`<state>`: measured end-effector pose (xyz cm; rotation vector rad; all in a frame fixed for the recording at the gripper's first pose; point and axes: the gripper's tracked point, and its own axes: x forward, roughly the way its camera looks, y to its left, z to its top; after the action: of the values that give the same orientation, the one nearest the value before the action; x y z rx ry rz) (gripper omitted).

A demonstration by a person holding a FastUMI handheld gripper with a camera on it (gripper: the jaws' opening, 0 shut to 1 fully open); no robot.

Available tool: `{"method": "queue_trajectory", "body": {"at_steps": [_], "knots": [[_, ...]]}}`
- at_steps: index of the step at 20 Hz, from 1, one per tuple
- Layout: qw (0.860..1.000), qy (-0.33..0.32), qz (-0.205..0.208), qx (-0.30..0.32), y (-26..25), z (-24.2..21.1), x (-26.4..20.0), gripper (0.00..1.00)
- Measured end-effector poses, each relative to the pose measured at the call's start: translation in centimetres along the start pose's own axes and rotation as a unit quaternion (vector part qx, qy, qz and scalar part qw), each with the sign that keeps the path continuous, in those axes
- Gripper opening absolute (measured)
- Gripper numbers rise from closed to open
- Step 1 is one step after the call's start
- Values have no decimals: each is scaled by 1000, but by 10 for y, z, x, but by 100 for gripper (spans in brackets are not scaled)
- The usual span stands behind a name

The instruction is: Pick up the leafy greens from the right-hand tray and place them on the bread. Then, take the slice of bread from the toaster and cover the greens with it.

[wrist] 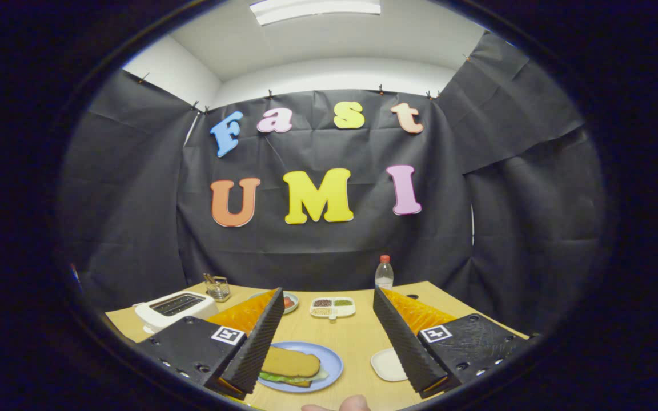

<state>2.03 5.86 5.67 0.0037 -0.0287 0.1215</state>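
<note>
- Gripper [326,342] spread wide, holding nothing, over a wooden table [357,337].
- Between its fingers: blue plate [332,357], bread [292,362] covering greens [275,377].
- Beyond: toaster [175,308], bottle [384,273], label unreadable.

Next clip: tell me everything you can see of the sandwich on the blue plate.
The sandwich lies flat on a round blue plate on the wooden table, low between the fingers of the open gripper and nearer the left one, which hides its left end. A tan, smooth-looking slice of bread sits on top; green leafy greens poke out beneath its front edge, with a pale sliver at the right. The bottom slice barely shows. Neither finger touches it.
</note>
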Motion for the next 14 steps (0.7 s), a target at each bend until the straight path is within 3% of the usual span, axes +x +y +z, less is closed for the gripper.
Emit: {"method": "queue_trajectory", "body": {"at_steps": [4, 8, 14], "knots": [[1000, -13, 11, -3, 4, 11, -12, 95], [998, -1, 63, 4, 26, 16, -28, 95], [997, 1, 78, -13, 35, 16, -32, 95]]}}
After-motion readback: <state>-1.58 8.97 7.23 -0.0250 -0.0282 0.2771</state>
